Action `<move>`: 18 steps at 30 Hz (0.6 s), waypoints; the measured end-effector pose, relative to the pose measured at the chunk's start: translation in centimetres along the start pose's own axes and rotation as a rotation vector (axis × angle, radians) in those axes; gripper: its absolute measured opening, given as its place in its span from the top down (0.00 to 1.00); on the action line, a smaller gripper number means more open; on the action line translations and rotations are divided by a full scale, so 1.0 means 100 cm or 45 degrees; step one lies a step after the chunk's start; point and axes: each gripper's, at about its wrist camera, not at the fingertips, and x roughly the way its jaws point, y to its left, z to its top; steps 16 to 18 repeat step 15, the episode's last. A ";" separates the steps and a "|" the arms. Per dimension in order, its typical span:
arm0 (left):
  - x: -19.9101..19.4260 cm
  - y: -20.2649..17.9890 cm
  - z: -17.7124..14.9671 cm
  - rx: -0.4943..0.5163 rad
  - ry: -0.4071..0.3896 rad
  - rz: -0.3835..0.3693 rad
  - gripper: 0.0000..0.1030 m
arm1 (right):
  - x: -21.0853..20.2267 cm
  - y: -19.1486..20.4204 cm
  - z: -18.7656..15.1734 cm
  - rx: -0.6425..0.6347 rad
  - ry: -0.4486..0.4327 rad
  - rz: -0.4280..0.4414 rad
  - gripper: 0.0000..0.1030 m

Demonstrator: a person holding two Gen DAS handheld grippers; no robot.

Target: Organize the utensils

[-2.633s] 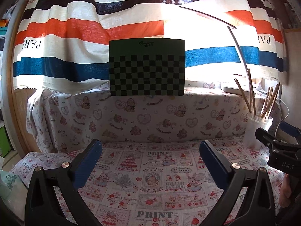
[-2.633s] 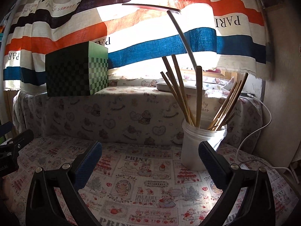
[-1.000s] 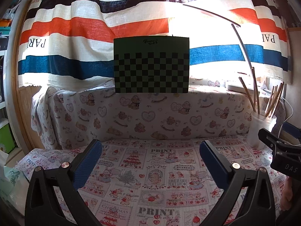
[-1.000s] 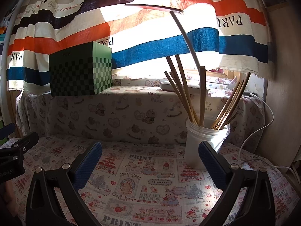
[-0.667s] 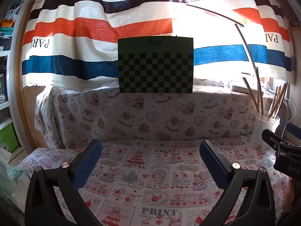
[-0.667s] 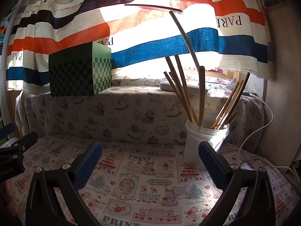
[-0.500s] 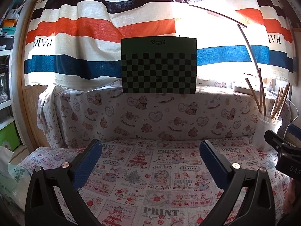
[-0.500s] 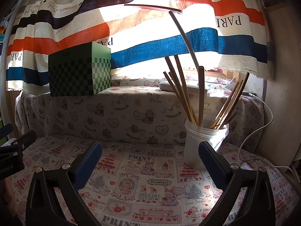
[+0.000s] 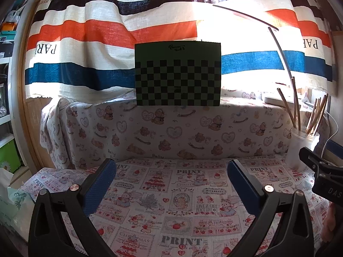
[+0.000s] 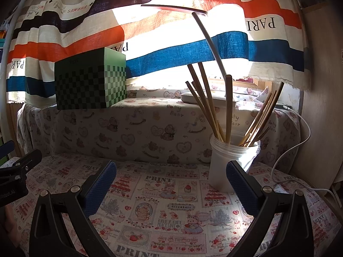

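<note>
Both tongs are spread wide with nothing between the blue pads, hovering over the desk (image 10: 171, 209) with its printed cloth. The left tongs (image 9: 171, 169) point at the checkered box (image 9: 178, 72) up on the covered ledge (image 9: 171, 126) at the back, and the stretch of cloth in front of them is bare. The jar (image 10: 232, 162), a whitish plastic one, stands upright on the cloth toward the right, just in front of the ledge, with a bunch of wooden sticks (image 10: 205, 102) fanning out of its mouth, some leaning left, some right, one wider flat one nearly upright. From the right tongs (image 10: 171, 169) the jar sits just ahead of the right pad, partly hidden behind it, not touching as far as I can tell. In the left view the jar (image 9: 302, 150) is way off at the right edge, well apart from the left tongs, with the right tongs' black tip (image 9: 315, 165) poking in near it. Room-wise: open cloth in the middle and to the left, the ledge wall closes the back, a wooden wall (image 10: 321, 107) hems in the right side, and a white cable (image 10: 287, 152) trails down onto the desk right beside the jar. A thin curved lamp arm (image 10: 210, 40) arcs above the sticks, in front of the striped curtain (image 10: 150, 32).
</note>
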 end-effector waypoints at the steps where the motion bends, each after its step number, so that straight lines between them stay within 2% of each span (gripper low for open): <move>1: 0.000 0.000 0.000 0.000 -0.001 0.000 0.00 | 0.000 0.000 0.000 0.000 0.002 0.000 0.00; 18: -0.001 0.001 0.000 -0.013 -0.002 0.015 0.00 | 0.001 0.000 0.000 0.001 0.007 0.000 0.00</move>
